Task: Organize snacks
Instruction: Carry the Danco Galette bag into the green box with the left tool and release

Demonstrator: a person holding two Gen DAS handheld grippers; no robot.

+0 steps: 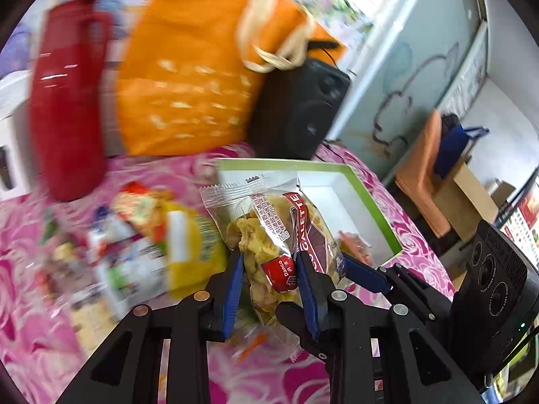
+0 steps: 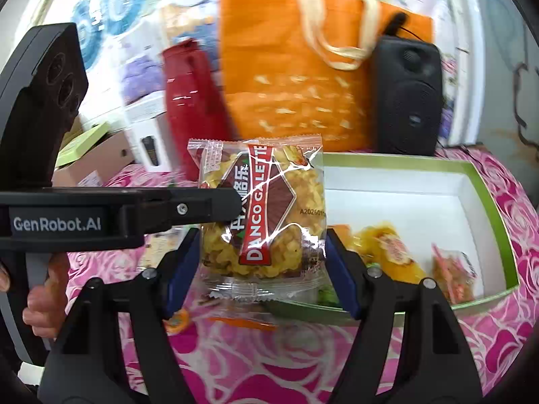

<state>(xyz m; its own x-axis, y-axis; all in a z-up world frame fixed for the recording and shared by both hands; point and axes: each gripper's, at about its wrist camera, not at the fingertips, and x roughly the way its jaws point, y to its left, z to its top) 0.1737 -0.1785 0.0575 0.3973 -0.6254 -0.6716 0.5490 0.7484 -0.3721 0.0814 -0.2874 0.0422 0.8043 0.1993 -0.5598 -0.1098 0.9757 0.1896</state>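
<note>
An orange tote bag (image 2: 296, 77) stands behind the green-rimmed white box (image 2: 485, 181). Left of that box, above the pink cloth, the left gripper (image 1: 271, 279) and right gripper (image 2: 262, 262) both clamp 1 Danco Galette packet (image 2: 266, 208).

The tablecloth (image 2: 269, 363) is bright pink with pale rose swirls; the bag (image 2: 296, 67) at upper centre of the right wrist view is orange with cream flecks and cream handles; left of it the flask (image 2: 192, 101) is deep red; the speaker (image 2: 409, 97) is black; the box (image 2: 488, 181) at right is white inside with a green rim; the snack packet (image 2: 266, 208) is clear, showing yellow pieces, with a red and brown label in white lettering; the gripper pads (image 1: 235, 289) are blue on black.
</note>
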